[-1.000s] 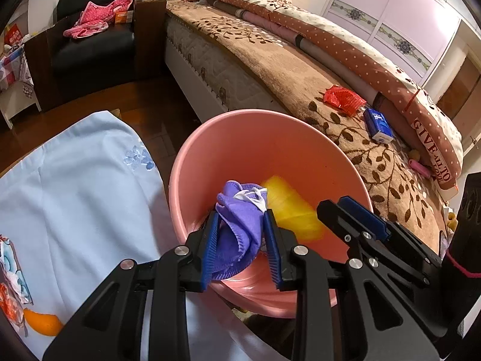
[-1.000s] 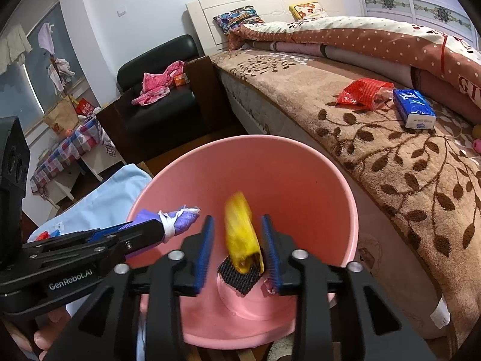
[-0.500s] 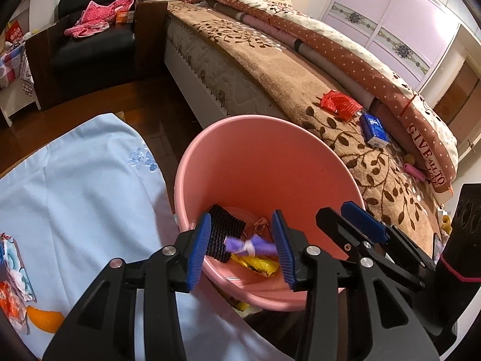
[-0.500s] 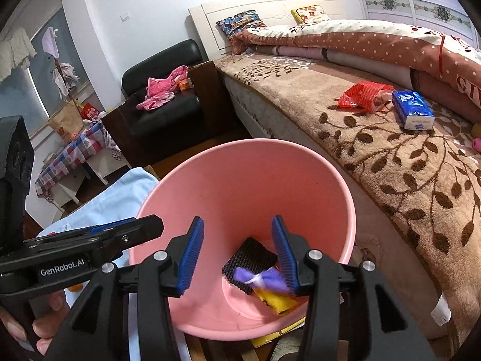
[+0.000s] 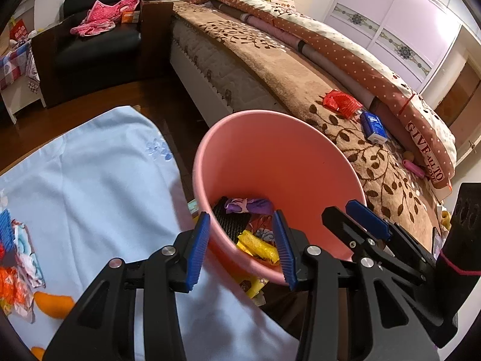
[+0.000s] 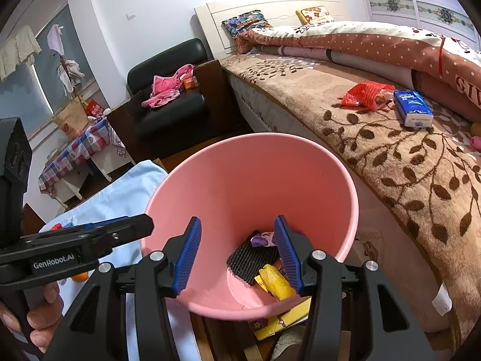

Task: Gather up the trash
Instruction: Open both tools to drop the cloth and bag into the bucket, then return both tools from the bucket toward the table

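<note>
A pink bucket (image 5: 270, 150) (image 6: 255, 174) stands between the bed and a table with a light blue cloth. At its bottom lie a purple wrapper (image 5: 249, 204) (image 6: 263, 239), a yellow wrapper (image 5: 258, 245) (image 6: 276, 282) and a black mesh piece (image 5: 231, 222) (image 6: 251, 260). My left gripper (image 5: 240, 213) hovers over the bucket's near rim, open and holding nothing. My right gripper (image 6: 238, 219) hangs over the bucket mouth. Its jaws are opening, with nothing between them. Each gripper shows in the other's view: the right gripper (image 5: 360, 213) and the left gripper (image 6: 120, 225).
The blue cloth (image 5: 90, 195) carries more wrappers (image 5: 18, 255) and an orange piece (image 5: 54, 300) at its left. On the bed lie a red wrapper (image 5: 341, 102) and a blue tissue pack (image 5: 372, 126). A yellow packet (image 6: 282, 319) lies under the bucket. A black armchair (image 5: 99, 45) stands behind.
The left gripper let go of the purple wrapper and the right one of the yellow wrapper; both fell into the bucket. Both jaws widened, and the left gripper drew back toward the rim.
</note>
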Motion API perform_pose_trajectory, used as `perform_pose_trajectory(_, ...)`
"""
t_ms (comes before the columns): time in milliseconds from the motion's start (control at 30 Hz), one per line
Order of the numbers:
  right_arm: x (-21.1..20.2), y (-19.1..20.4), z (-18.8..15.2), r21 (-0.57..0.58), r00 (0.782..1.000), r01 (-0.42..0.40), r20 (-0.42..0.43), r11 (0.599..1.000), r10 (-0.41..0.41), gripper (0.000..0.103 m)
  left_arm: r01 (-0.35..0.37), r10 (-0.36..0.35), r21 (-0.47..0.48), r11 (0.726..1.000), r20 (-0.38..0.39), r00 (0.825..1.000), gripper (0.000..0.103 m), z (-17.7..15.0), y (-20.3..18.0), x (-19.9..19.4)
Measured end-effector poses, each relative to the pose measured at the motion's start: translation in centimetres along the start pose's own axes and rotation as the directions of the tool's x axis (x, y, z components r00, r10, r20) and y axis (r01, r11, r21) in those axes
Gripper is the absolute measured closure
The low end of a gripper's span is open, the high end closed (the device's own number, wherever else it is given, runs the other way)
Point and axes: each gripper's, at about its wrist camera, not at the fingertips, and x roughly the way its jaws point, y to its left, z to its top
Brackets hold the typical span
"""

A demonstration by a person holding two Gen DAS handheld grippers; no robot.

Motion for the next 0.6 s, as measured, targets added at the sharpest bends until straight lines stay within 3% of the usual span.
perform_pose_trajectory(333, -1.8, 1.2, -0.7, 0.002, 0.999, -0.033, 0.017, 0.999, 0.033, 0.053, -0.017, 0.018, -0.031, 0.999, 0.034, 0.999, 0.060, -1.6, 1.9, -3.6)
perform_pose_trajectory(600, -3.1, 3.2, -2.0, -0.021, 0.997, -0.069, 0.020, 0.997, 0.070, 0.053, -0.048, 0.048, -0.003, 0.999, 0.062, 0.997, 0.060, -3.7, 2.7, -6.4)
